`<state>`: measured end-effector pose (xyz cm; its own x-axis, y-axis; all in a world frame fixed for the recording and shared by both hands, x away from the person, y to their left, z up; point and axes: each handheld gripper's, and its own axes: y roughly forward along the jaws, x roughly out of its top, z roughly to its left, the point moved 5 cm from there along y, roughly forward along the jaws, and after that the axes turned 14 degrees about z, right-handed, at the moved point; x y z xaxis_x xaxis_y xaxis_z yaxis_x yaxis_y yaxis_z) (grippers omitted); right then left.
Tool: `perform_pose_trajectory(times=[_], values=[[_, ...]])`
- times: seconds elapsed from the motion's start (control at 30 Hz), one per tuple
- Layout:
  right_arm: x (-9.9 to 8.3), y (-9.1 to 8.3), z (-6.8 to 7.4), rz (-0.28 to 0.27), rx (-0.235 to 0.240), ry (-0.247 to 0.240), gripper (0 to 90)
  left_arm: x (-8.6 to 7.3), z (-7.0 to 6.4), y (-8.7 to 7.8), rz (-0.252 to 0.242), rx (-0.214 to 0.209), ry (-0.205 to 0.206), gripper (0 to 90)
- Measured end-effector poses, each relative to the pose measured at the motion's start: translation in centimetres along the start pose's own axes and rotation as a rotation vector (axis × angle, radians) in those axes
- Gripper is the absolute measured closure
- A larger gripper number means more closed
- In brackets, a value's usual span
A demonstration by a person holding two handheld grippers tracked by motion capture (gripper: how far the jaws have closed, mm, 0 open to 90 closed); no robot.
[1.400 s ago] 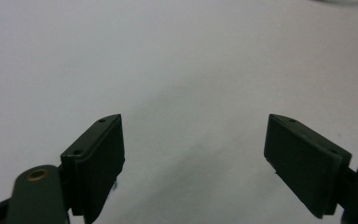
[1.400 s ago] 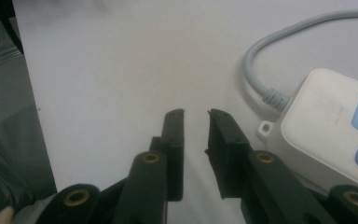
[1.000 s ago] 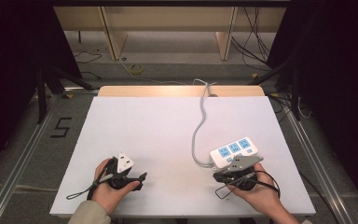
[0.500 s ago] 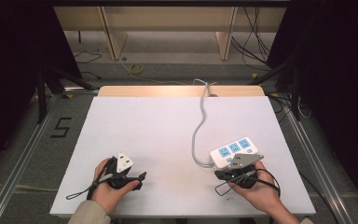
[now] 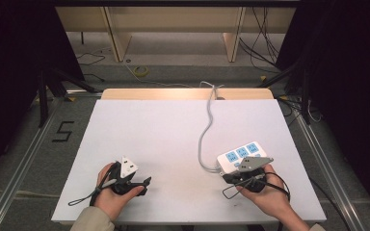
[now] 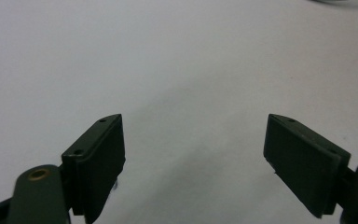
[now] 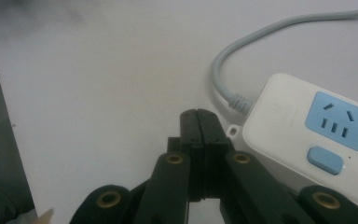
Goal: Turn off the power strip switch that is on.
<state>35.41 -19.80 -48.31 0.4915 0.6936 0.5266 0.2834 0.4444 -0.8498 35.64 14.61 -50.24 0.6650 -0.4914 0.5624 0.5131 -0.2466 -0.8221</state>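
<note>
The white power strip point(image 5: 241, 156) lay on the table point(image 5: 164, 139) near its front right corner, three blue sockets facing up. Its grey cord point(image 5: 206, 130) left the strip's left end, curved away toward the table's far edge and dropped over it.

The right gripper point(image 5: 243, 179) sat just in front of the strip, held in the person's right hand point(image 5: 265, 197), its grey plate overlapping the strip's near edge in the high view. In the right gripper view its jaws were pressed flat together with nothing between them, their tips point(image 7: 199, 116) lying just beside the strip's point(image 7: 317, 135) cord end, close to the small mounting tab there. Whether the tips touched the tab could not be told. A blue socket and a blue switch button showed on the strip's top next to the jaws, and the cord point(image 7: 242, 60) bent away from the strip's end.

The left gripper point(image 5: 139, 185) rested well to the left of the strip, near the table's front edge, in the person's left hand point(image 5: 113, 192). In the left gripper view its jaws stood wide apart over bare table point(image 6: 182, 70), gripping nothing.
</note>
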Motion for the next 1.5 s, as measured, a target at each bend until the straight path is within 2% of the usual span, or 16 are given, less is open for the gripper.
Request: perform_pose_trajectory(times=[1.5], values=[[0.1, -0.7, -1.3, 0.023, -0.052, 0.036, 90.0, 0.0, 0.1, 0.0, -0.001, 0.008, 0.003, 20.7]])
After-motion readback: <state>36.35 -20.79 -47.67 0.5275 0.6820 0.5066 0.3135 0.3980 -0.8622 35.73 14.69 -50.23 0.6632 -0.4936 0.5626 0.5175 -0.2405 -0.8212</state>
